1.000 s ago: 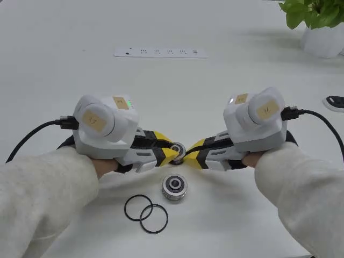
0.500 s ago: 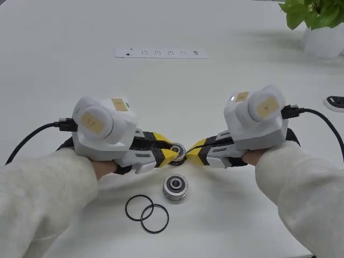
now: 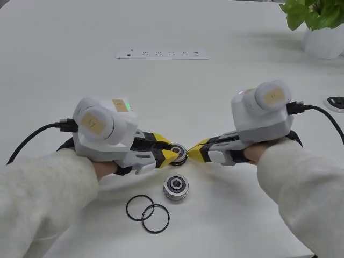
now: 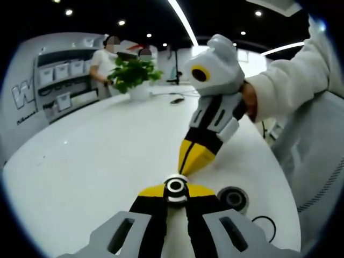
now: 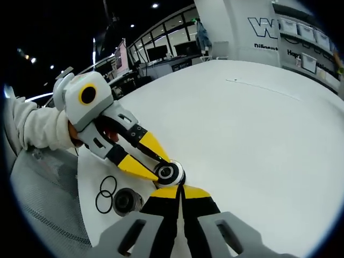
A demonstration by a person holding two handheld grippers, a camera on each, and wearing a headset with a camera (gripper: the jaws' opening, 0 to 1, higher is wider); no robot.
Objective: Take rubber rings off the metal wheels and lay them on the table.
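My left tongs (image 3: 171,155) are squeezed shut on a small metal wheel (image 3: 179,153). They hold it by its flat sides, just above the white tabletop (image 3: 161,97). In the left gripper view the wheel faces me, round and shiny, with a dark band around its edge. I think that band is the rubber ring I have to take off.

My right tongs (image 3: 191,152) come in from the other side. Their yellow tips are pressed together and touch the rim of the wheel. I cannot tell if they have a bit of the ring pinched between them.

A second wheel (image 3: 176,186) lies flat on the tabletop just below the tongs. Two rubber rings (image 3: 147,213) lie next to it, one partly over the other.

The wheel looks hard, smooth and a bit heavy for its size, so I think it could slip or spin if I hold it loosely. It needs a firm squeeze on its flat sides, with the rim left free. The ring looks thin, soft and stretchy. I would nip it at one spot on the edge, pull it out and roll it over the rim. Pull too hard and it may snap back or fly off.
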